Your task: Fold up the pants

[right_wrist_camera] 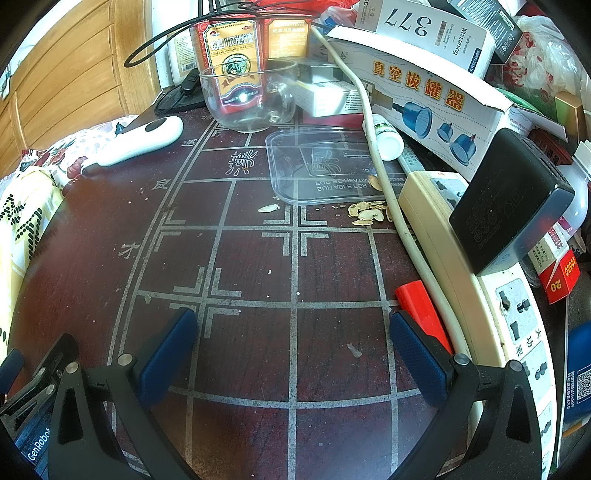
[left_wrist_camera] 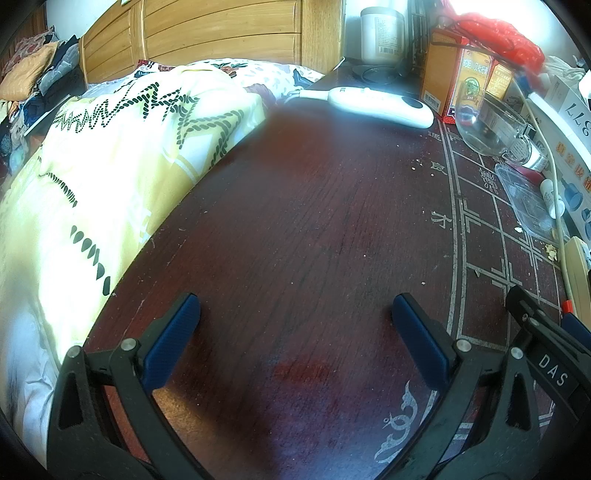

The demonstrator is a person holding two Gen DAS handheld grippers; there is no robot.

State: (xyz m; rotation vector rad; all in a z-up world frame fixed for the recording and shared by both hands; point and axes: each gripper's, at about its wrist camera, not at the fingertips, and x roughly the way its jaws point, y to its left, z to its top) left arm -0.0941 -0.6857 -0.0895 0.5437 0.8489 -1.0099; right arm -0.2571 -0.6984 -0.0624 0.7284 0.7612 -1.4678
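A: Pants anywhere?

B: None in either view. Possibly among the clothes pile [left_wrist_camera: 40, 74] beyond the bed, but impossible to tell.

A: Claws?

B: Left claw [left_wrist_camera: 295, 314] spread wide, holding nothing, hovering above bare dark counter [left_wrist_camera: 314, 221] beside a yellow quilt [left_wrist_camera: 110, 166]. Right claw [right_wrist_camera: 293, 325] likewise released and empty, over the counter's painted grid, near a power strip [right_wrist_camera: 443, 221].

A: How best to start?

B: Probably by fetching the pants first. Then laying them flat on the bare stretch under the left claw, well apart from the clutter. Pinching the waistband at both corners, keeping tension even, bringing leg onto leg before folding across. Worth brushing aside the seed husks [right_wrist_camera: 369, 212] to keep the cloth clean.

A: Readable writing?

B: "377" and "Whitening" on a white box [right_wrist_camera: 424, 26]. "PIPA GAO" on a red carton [right_wrist_camera: 231, 55]. Apparently "SUITABLE FOR REHEATING", seen upside down, on a clear lid [right_wrist_camera: 325, 166]. "20" on a red packet [right_wrist_camera: 559, 275]. "DAS" and "GenRobot" on the claw bodies.
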